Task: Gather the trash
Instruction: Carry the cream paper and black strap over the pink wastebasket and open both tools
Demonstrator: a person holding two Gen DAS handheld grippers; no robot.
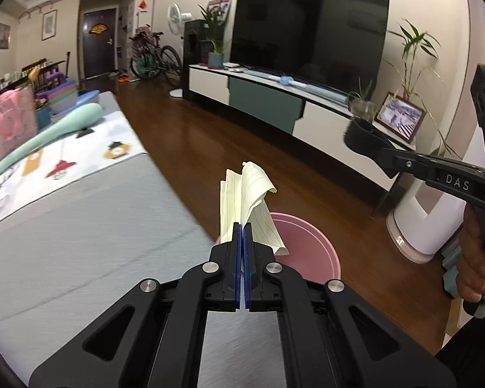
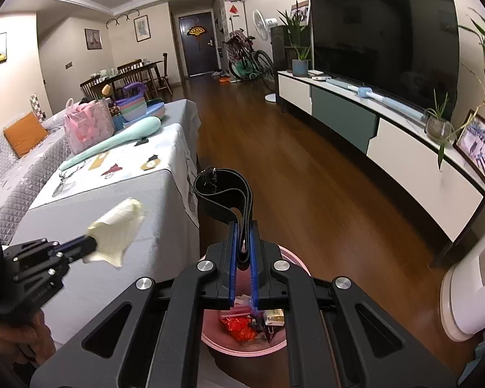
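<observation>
- The left gripper (image 1: 242,226) is clamping a crumpled sheet of pale yellow lined paper (image 1: 247,200) between its blue pads (image 1: 239,252), the jaws pressed fully together on it; the paper is sticking up and forward past the fingertips.
- The right gripper (image 2: 243,226) is pinching a folded loop of black strap (image 2: 223,194) between nearly closed jaws, with the loop standing up beyond the tips.
- A pink trash bin (image 2: 242,344) is standing on the floor directly under the right gripper, already holding red wrappers and other scraps (image 2: 242,326); in the left wrist view its rim (image 1: 320,245) is showing just beyond and to the right of the held paper.
- A hand (image 1: 478,268) is gripping the right tool's handle at the right edge of the left wrist view.
- A table under a grey cloth (image 2: 106,226) is running along the left, beside the bin.
- Farther along the table a mint-green long-handled object (image 2: 119,144) and a pink bag (image 2: 87,126) are lying.
- Wooden flooring (image 2: 274,161) is stretching toward a dark door (image 2: 197,45), with a bicycle (image 2: 247,55) parked near it.
- A large television (image 2: 384,32) is sitting on a low white cabinet (image 2: 420,158) along the right wall.
</observation>
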